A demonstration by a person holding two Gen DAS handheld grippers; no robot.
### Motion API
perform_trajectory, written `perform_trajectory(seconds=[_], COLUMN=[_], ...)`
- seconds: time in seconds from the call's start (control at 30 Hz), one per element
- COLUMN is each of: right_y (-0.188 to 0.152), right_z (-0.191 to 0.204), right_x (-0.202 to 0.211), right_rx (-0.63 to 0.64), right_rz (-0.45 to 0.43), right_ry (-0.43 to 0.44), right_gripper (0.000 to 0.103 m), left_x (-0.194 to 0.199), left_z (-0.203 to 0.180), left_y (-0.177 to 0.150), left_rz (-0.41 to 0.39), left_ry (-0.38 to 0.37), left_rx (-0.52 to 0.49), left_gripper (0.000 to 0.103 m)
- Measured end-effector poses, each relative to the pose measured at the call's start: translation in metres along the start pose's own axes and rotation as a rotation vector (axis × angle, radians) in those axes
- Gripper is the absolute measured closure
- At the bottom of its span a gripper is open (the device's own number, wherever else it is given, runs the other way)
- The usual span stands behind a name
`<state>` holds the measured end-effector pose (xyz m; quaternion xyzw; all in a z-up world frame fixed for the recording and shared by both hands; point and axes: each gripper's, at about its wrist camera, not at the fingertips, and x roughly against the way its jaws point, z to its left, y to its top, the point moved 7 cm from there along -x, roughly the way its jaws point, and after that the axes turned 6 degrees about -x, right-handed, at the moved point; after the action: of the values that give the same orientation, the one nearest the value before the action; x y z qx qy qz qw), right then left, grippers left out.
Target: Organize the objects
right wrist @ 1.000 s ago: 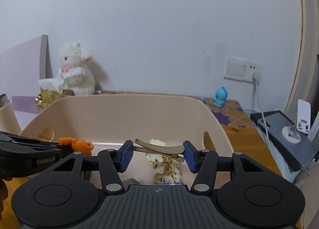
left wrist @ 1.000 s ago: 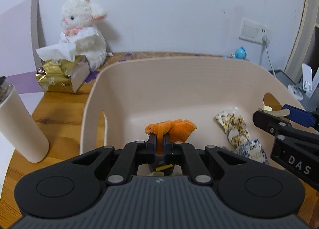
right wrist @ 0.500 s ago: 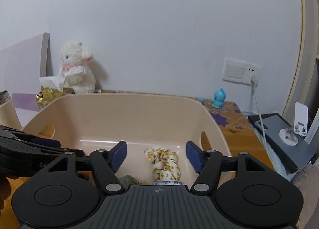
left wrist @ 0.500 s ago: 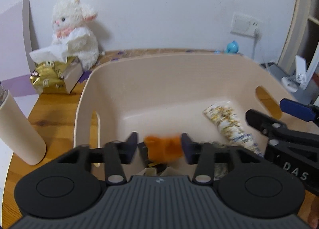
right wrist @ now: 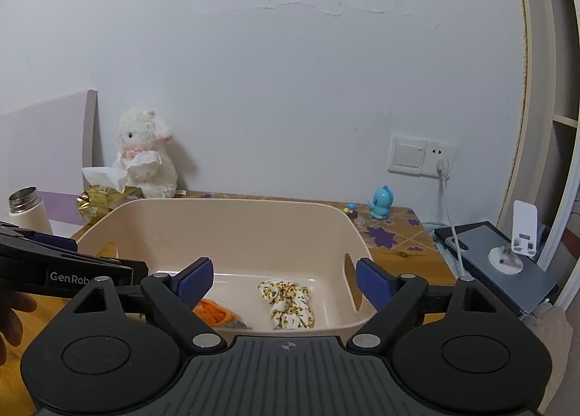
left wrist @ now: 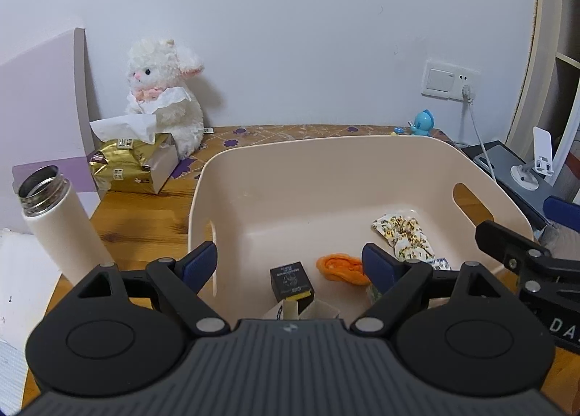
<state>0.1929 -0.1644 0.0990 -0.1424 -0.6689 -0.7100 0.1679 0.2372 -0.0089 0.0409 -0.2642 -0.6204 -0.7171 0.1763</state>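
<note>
Both my claws have let go since a second ago. Left claw (left wrist: 290, 263), which was pinching the orange scrunchie (left wrist: 342, 268), is now spread wide and empty; the scrunchie lies on the floor of the beige bin (left wrist: 326, 169), just beside the right pad. Right claw (right wrist: 282, 280), which had the tan hair clip across its pads, is also wide open and empty; I can't find the clip now.

Left to right on the tabletop (left wrist: 145, 220): white thermos (left wrist: 58, 224) without lid, gold tissue pack (left wrist: 127, 166), white plush bunny (left wrist: 163, 97), then the bin. Inside it: a small black box (left wrist: 291, 280) with tiny unreadable print, the scrunchie, a floral scrunchie (left wrist: 402, 234). Blue figurine (left wrist: 422, 123) sits by the wall socket (left wrist: 449, 80).

Readable writing: "GenRob" on the left claw body in the right wrist view, "DA" on the right one in the left wrist view.
</note>
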Motion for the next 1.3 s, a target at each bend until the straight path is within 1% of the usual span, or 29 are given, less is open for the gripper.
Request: perform_trajectory(seconds=[0.17,0.3,0.6,0.7,0.8,0.9,1.07,1.23,1.3], right_y=[-0.004,-0.009,-0.024,-0.032,-0.04,-0.049,-0.063,-0.07,-0.071], right_z=[-0.001,-0.005,-0.012,-0.016,-0.02,-0.021,-0.023,-0.022,-0.023], right_x=[0.02,0.033,0.058,0.065,0.071,0.075,0.082,0.091,0.095], right_rx=[0.0,0.005,0.01,0.003,-0.008,-0.01,-0.015,-0.015,-0.015], right_rz=[-0.01,-0.012,-0.008,-0.005,0.0,0.015,0.044,0.053,0.053], right_ry=[0.002,0.0,0.005,0.007,0.011,0.011,0.011,0.018,0.019], right_gripper=[0.014,0.013,0.009,0.008,0.007,0.006,0.006,0.006,0.005], left_x=[0.017,0.03,0.061,0.069,0.078,0.086,0.098,0.112,0.119], left_z=[0.0,0.0,-0.004,-0.004,-0.007,-0.008,-0.01,-0.011,-0.012], left_y=[-0.009,-0.02,-0.044,-0.05,-0.061,-0.073,-0.088,-0.094,-0.096], left_rz=[-0.012,-0.026,-0.055,-0.056,-0.054,-0.051,-0.041,-0.042,-0.051], left_ry=[-0.004,0.012,0.017,0.009,0.014,0.017,0.0,-0.006,0.005], left_rx=[0.014,-0.001,-0.006,0.004,-0.016,-0.02,-0.012,-0.011,-0.019], left_gripper=[0.015,0.015,0.015,0.015,0.015,0.015,0.015,0.015,0.015])
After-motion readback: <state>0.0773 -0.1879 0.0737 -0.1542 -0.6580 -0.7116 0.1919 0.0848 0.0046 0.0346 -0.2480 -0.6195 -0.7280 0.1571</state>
